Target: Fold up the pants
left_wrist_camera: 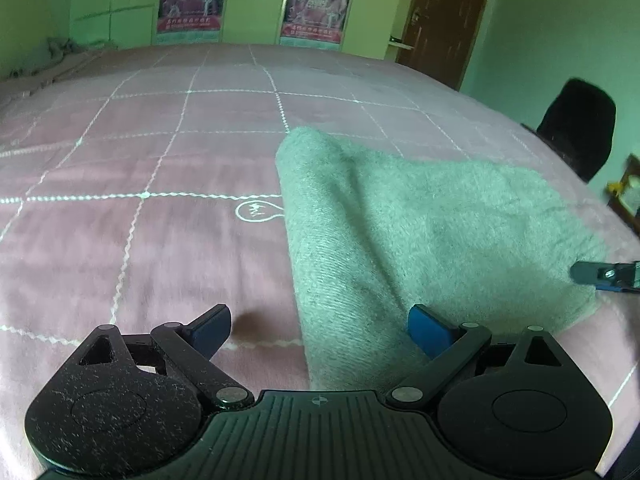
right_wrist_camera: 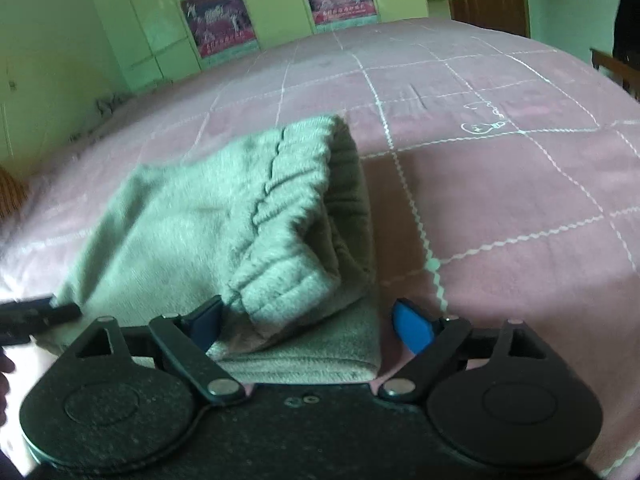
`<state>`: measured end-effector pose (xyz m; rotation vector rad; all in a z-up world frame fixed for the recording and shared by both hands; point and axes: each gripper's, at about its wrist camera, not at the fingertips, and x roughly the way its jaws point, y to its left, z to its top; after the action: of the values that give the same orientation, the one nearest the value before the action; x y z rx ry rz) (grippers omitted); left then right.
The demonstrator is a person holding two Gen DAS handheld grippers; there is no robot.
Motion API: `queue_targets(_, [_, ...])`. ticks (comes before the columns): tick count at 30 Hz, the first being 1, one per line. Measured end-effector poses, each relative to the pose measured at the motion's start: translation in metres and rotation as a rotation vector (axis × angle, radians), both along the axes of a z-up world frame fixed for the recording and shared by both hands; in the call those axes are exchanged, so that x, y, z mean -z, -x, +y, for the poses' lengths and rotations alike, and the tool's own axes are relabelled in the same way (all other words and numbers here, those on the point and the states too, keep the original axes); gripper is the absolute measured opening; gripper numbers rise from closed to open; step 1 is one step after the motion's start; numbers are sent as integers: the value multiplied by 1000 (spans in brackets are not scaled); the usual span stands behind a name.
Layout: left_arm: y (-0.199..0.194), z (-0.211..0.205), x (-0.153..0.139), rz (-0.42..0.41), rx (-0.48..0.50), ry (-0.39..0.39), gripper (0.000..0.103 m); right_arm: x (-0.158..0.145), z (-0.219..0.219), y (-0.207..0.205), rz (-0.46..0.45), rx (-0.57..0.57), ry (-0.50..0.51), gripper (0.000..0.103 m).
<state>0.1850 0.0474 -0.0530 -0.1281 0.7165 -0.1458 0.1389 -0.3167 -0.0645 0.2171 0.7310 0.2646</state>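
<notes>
The grey knit pants (left_wrist_camera: 420, 240) lie folded into a thick bundle on the pink bed. In the right wrist view the ribbed waistband (right_wrist_camera: 280, 280) lies on top of the pants (right_wrist_camera: 192, 232), at their near right end. My left gripper (left_wrist_camera: 320, 330) is open, its jaws wide apart around the pants' near left edge. My right gripper (right_wrist_camera: 308, 324) is open, its jaws on either side of the near waistband end. The right gripper's tip also shows in the left wrist view (left_wrist_camera: 608, 276), at the pants' right edge. The left gripper shows in the right wrist view (right_wrist_camera: 36, 314).
The pink quilted bedspread (left_wrist_camera: 160, 220) with a white grid covers the bed. A dark chair (left_wrist_camera: 576, 128) stands beyond the bed's right edge. Wardrobes with posters (left_wrist_camera: 192, 0) and a brown door (left_wrist_camera: 448, 16) line the far wall.
</notes>
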Motion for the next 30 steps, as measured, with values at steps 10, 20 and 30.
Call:
queue_targets(10, [-21,5,4,27,101,11,95,-2,-60,-13,-47,20,-266,86])
queue_targets(20, [-62,56,37,151,243,598,75,15,-81,-60,131,-131,-474,90])
queue_targets(30, [-91,80,66,244,290,777,48,19,-101,-67,220,-226,-551,79])
